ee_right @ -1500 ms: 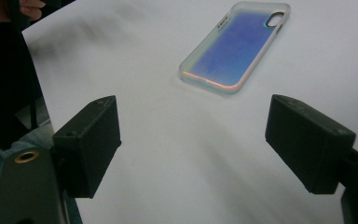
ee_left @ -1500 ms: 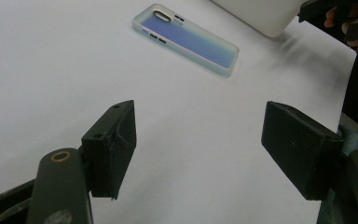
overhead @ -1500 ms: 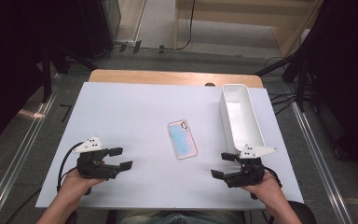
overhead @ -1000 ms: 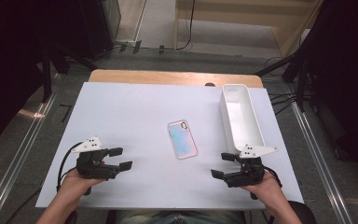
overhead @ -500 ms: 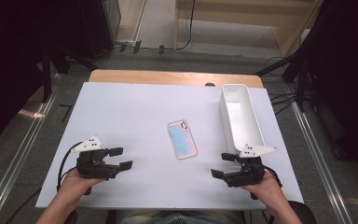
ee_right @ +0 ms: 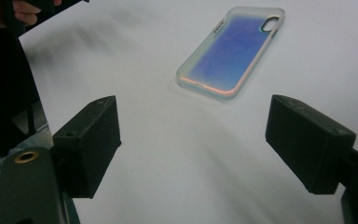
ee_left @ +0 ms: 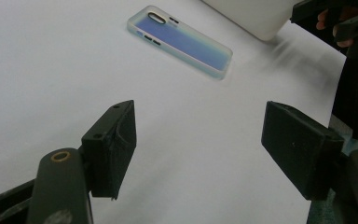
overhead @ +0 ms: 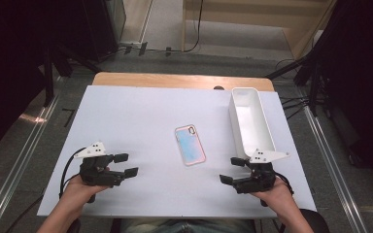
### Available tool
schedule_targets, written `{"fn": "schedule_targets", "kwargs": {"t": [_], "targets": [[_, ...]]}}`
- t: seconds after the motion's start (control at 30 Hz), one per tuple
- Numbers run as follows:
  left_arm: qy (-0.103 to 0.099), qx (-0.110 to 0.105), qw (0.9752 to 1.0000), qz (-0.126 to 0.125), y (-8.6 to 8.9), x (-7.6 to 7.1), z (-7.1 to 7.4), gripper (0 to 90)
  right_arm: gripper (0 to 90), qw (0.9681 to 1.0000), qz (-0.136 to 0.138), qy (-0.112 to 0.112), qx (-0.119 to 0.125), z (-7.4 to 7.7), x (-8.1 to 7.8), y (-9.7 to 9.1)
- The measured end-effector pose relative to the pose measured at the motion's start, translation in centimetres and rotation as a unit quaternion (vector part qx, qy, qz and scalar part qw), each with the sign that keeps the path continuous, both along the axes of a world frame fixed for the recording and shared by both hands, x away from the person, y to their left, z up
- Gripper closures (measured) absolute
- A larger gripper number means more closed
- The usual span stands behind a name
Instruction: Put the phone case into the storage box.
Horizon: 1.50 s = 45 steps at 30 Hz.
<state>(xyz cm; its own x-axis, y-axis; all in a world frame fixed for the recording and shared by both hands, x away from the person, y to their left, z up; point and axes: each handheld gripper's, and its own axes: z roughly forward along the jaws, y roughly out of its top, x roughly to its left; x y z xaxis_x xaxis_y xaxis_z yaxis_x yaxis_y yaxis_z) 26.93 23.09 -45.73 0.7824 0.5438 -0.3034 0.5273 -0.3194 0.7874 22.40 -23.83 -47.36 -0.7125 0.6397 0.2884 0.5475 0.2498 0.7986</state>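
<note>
The white desk [overhead: 141, 111] takes up most of the high view, with a wooden strip along its far edge. On its right side stands a long white bin [overhead: 237, 128], empty, running from far to near. A phone case [overhead: 190, 144] with a pale, blue-tinted back lies flat near the middle of the desk, just left of the bin and apart from it, camera cutout at the far end. The left gripper [overhead: 126, 164] rests at the near left, the right gripper [overhead: 231, 170] at the near right, just below the bin's near end; both point inward toward the case.

Nothing has shifted over the last moment: hands, case and bin sit exactly where they did in the earlier pictures. Both grippers are released, jaws standing wide with bare desk between them, as the left gripper view [ee_left: 198, 140] and the right gripper view [ee_right: 193, 140] show, the case [ee_right: 233, 49] lying well ahead of each. This looks like a pause before the work begins; the reach for the case is not yet started
</note>
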Motion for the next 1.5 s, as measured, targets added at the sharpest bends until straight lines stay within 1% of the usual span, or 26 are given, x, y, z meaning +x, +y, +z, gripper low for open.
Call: {"fn": "schedule_targets", "kwargs": {"t": [0.03,0.2,0.23,0.27,0.37,0.43,0.5,0.6,0.63,0.67,0.7,0.77,0.8,0.87,0.9,0.97,1.07,1.13,1.17,1.27,1.3,1.33,1.4,1.5], "targets": [[0.001,0.001,1.0,0.001,0.0,0.0,0.0,26.2,16.5,1.0,-0.001,-0.002,-0.001,0.1,0.0,0.0],[0.009,-0.001,1.0,0.003,-0.1,0.0,0.1,26.2,16.5,1.0,0.001,0.002,-0.005,0.2,0.1,0.1],[0.009,-0.002,1.0,0.003,-0.1,0.0,0.1,26.2,16.5,1.0,0.002,0.003,-0.003,0.3,0.1,0.1],[0.009,-0.003,1.0,0.002,-0.1,0.0,0.1,26.2,16.2,1.0,0.002,-0.002,0.001,0.3,0.1,0.1],[0.009,-0.002,1.0,0.002,0.0,0.0,0.1,26.2,15.3,1.0,0.005,0.001,0.004,0.5,0.2,0.1],[0.014,-0.003,0.9999,0.002,0.0,0.1,0.1,26.2,10.8,1.0,0.008,0.006,0.003,0.4,0.3,0.2],[0.023,-0.005,0.9997,0.003,0.0,0.1,0.2,26.2,10.8,0.9998,0.012,0.01,0.009,0.5,0.3,0.2],[0.026,-0.006,0.9996,0.002,0.0,0.1,0.2,26.2,10.3,0.9999,0.009,-0.007,0.012,0.8,0.4,0.3],[0.026,-0.006,0.9996,0.002,-0.1,0.1,0.2,26.2,9.9,0.9998,0.007,-0.008,0.017,0.9,0.4,0.3],[0.028,-0.005,0.9996,0.002,-0.1,0.1,0.2,26.2,9.9,0.9998,0.005,-0.007,0.015,1.1,0.4,0.4],[0.028,-0.005,0.9996,0.002,-0.1,0.2,0.2,26.2,9.9,0.9998,0.006,0.0,0.017,1.1,0.4,0.5],[0.027,-0.004,0.9996,0.002,-0.1,0.2,0.2,26.2,9.8,0.9998,0.01,0.009,0.014,1.2,0.6,0.7],[0.027,-0.004,0.9996,0.003,-0.1,0.1,0.2,26.2,9.7,0.9998,0.013,0.012,0.008,1.3,0.6,0.9],[0.027,-0.001,0.9996,0.001,-0.1,0.2,0.2,26.2,9.2,0.9998,0.017,0.012,0.0,1.5,0.8,1.3],[0.028,-0.001,0.9996,0.0,0.0,0.2,0.2,26.2,9.2,0.9999,0.013,0.007,-0.003,1.6,0.9,1.4],[0.029,-0.002,0.9996,0.001,0.0,0.2,0.2,26.2,7.1,0.9999,0.016,0.004,0.006,2.0,1.0,1.7],[0.03,-0.004,0.9995,0.002,0.0,0.2,0.2,26.2,6.3,0.9999,0.012,0.005,0.005,2.5,1.2,2.0],[0.029,-0.005,0.9995,0.002,0.0,0.2,0.2,26.2,6.3,1.0,0.007,0.001,0.004,2.7,1.3,2.2],[0.03,-0.006,0.9995,0.004,0.0,0.2,0.2,26.2,6.4,1.0,0.004,0.003,0.002,2.7,1.4,2.3],[0.029,-0.007,0.9995,0.005,0.0,0.2,0.1,26.2,6.4,0.9999,-0.003,-0.001,-0.01,2.8,1.8,2.5],[0.029,-0.007,0.9995,0.005,0.0,0.2,0.1,26.2,6.4,0.9999,-0.003,-0.001,-0.01,2.8,1.8,2.5],[0.03,-0.006,0.9995,0.005,0.1,0.3,0.2,26.2,6.4,0.9999,-0.008,-0.001,-0.01,2.9,2.0,2.8],[0.029,-0.004,0.9995,0.005,0.1,0.3,0.2,26.2,6.4,0.9999,-0.008,0.003,-0.01,3.0,2.3,3.0],[0.027,-0.004,0.9996,0.005,0.1,0.2,0.2,26.2,6.5,0.9998,-0.013,0.005,-0.015,3.3,2.7,3.3]]}}
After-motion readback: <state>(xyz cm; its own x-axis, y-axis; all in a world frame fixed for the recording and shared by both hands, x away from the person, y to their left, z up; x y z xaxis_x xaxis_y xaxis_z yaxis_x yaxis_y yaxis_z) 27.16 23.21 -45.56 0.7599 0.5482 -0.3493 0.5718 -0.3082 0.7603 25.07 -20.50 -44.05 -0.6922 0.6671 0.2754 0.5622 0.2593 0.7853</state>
